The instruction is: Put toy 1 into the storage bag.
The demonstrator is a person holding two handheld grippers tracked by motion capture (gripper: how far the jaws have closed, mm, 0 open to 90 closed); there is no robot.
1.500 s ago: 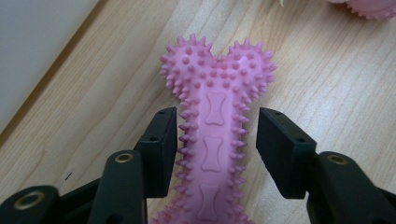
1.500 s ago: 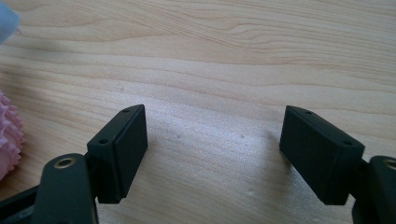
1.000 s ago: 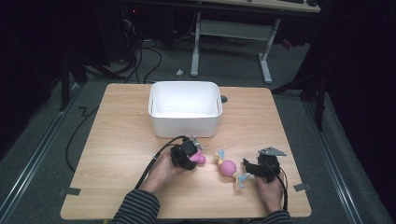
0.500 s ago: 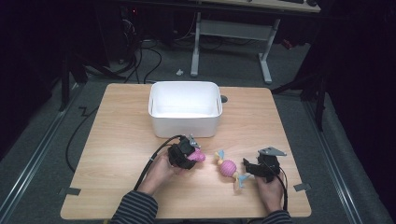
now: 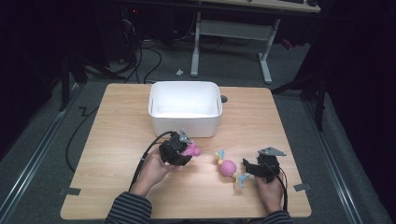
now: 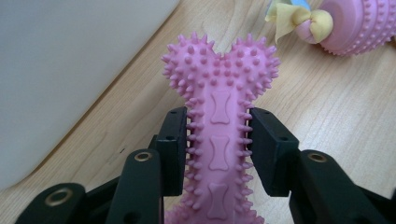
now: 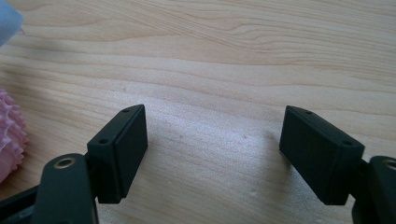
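A pink spiky bone toy (image 6: 218, 121) sits between the jaws of my left gripper (image 6: 217, 140), which is shut on its shaft; the toy's knobbed end points toward the white bin. In the high view the left gripper (image 5: 180, 150) holds the bone toy (image 5: 191, 150) just in front of the white bin (image 5: 185, 122). A pink spiky ball toy with yellow and blue knots (image 5: 228, 168) lies on the table to its right. My right gripper (image 5: 246, 166) rests low beside the ball toy, open, with bare wood between its jaws (image 7: 212, 149).
The wooden table (image 5: 116, 140) has free room at the left and far right. A grey floor and a desk frame (image 5: 229, 32) lie beyond the far edge. Cables trail from both grippers toward the person.
My left gripper has lifted a little and moved toward the bin with the bone toy in it. The right gripper and the ball toy have stayed put.
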